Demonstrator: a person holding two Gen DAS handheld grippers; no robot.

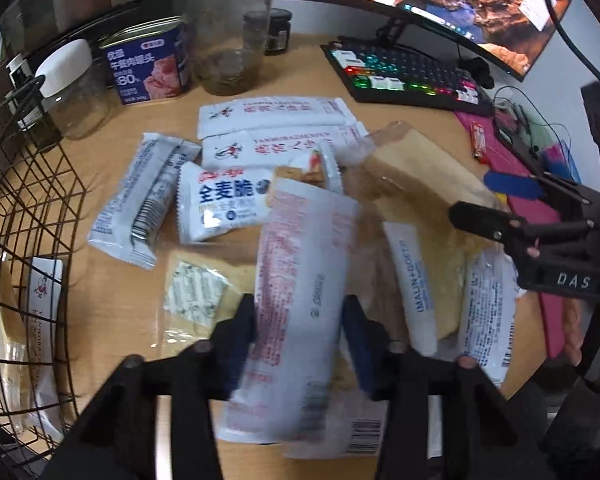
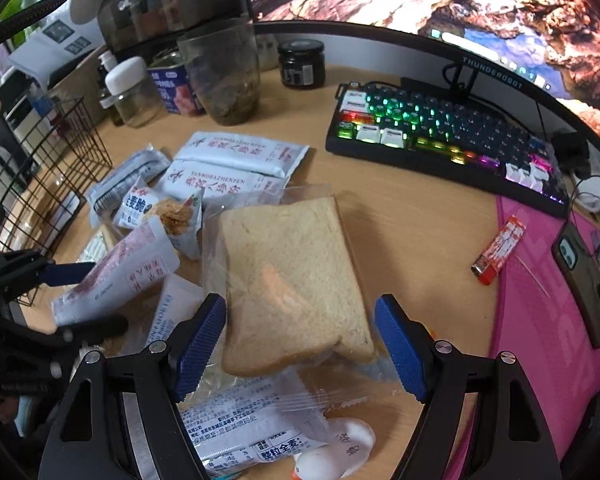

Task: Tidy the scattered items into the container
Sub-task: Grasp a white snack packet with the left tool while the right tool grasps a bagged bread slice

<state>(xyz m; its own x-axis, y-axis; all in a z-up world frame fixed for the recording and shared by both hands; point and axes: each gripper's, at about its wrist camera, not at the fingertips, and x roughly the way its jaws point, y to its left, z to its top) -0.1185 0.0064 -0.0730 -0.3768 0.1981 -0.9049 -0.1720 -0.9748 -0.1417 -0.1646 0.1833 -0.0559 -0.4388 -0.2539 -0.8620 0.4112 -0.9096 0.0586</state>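
Ok, wire basket far left w/ a pkt inside. Your left gripper pinches a white, pink-printed snack pkt over the pile. Right gripper spread wide around bagged bread slice.

The left gripper blurs its packet; the basket runs off frame.

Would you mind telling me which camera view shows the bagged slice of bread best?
The right wrist view: the bagged bread slice lies flat, nearly whole, straight ahead of the open right gripper. In the left wrist view the bread sits off to the right, seen at an angle and partly covered by a packet and that gripper's fingers.
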